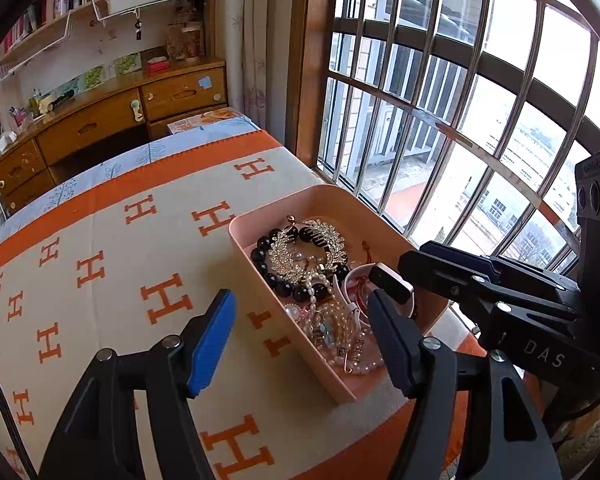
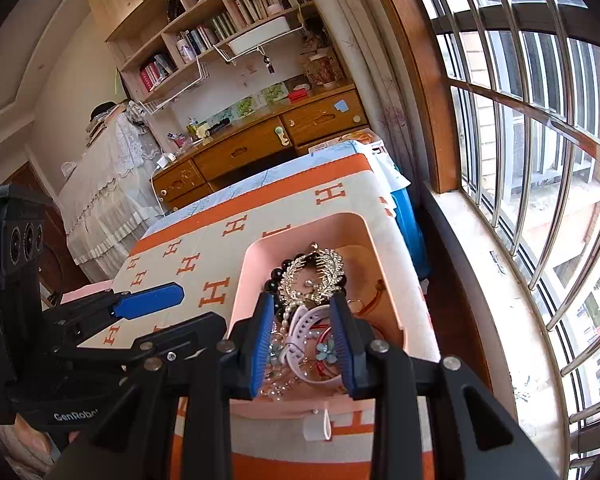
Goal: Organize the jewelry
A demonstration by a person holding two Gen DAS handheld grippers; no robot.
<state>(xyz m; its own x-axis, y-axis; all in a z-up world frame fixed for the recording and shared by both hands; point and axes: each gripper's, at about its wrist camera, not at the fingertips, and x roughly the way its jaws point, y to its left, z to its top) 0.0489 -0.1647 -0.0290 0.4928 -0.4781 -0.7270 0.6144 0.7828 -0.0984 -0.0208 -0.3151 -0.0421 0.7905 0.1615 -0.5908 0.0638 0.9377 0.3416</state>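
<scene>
A pink tray holds tangled jewelry: a black bead bracelet, a gold leaf hair comb, pearl strands, and a pale watch with a lilac strap. My left gripper is open, its left finger outside the tray's left wall and its right finger over the jewelry. My right gripper is open low over the tray, its fingers either side of the watch strap. It also shows in the left wrist view by the watch.
The tray sits on a cream and orange blanket with H letters, near its right edge. A barred window runs along the right. A wooden desk and bookshelves stand beyond.
</scene>
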